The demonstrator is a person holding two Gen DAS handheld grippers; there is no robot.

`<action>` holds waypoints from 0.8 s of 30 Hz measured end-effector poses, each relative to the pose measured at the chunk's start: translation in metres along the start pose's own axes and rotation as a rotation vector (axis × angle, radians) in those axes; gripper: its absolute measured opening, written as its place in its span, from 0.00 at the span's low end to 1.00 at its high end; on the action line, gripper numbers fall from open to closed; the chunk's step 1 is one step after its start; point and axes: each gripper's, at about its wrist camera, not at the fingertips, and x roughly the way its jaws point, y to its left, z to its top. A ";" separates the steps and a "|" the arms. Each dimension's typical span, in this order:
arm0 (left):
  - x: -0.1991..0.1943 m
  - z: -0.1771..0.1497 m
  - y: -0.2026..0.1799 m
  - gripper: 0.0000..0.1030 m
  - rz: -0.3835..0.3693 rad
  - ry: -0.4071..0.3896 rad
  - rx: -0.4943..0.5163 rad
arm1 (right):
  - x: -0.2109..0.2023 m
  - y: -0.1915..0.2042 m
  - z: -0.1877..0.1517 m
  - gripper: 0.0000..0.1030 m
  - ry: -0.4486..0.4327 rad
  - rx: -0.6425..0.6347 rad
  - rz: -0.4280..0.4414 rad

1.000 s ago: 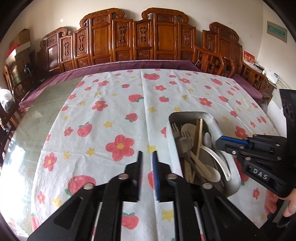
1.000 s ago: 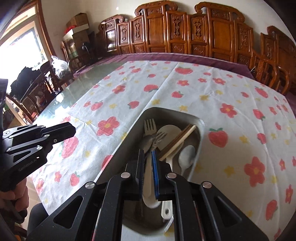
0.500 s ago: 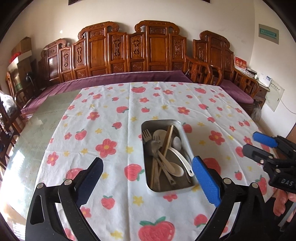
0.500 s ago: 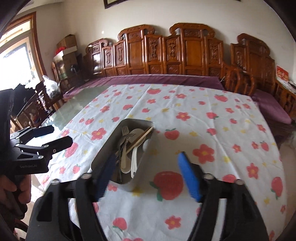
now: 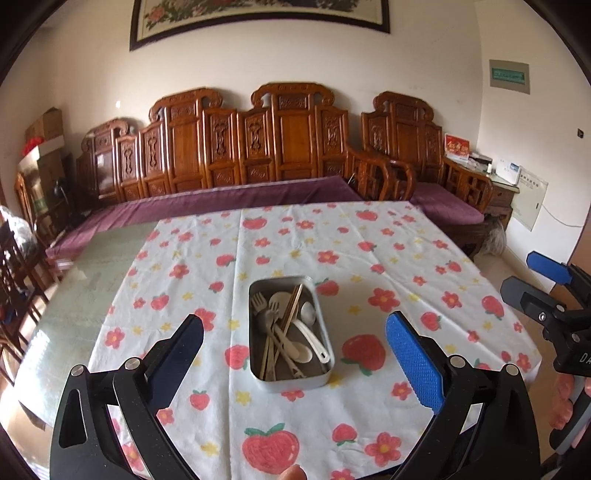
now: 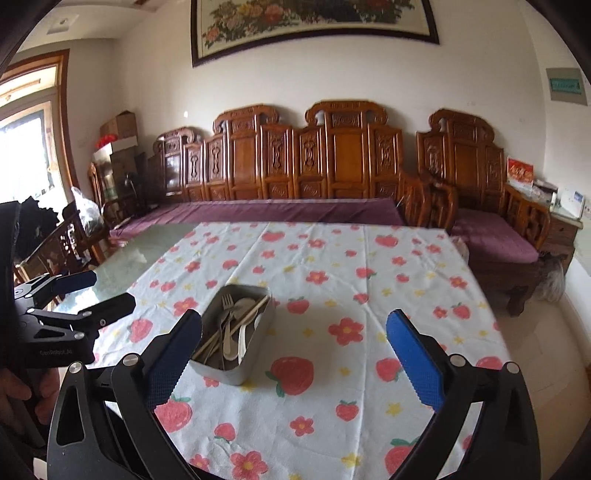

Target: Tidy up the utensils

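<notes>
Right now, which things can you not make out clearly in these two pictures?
- Utensil count in the metal tray: pieces overlap, both views.
- Tray floor: left finger and near wall hide it, right view.
- Right gripper: cut by frame edge, left view.

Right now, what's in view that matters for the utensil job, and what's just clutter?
Job:
- metal tray
- forks, spoons, chopsticks inside it
- left gripper, right gripper, jaws open and empty, having just been opening

Lying about:
- floral tablecloth
- wooden bench
- cardboard boxes
- wall painting
</notes>
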 end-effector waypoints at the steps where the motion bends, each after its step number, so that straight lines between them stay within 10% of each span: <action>1: -0.009 0.004 -0.004 0.93 0.000 -0.020 0.007 | -0.007 0.001 0.003 0.98 -0.015 -0.003 -0.003; 24: -0.113 0.030 -0.024 0.93 -0.008 -0.199 -0.029 | -0.106 0.012 0.035 0.98 -0.211 -0.018 -0.015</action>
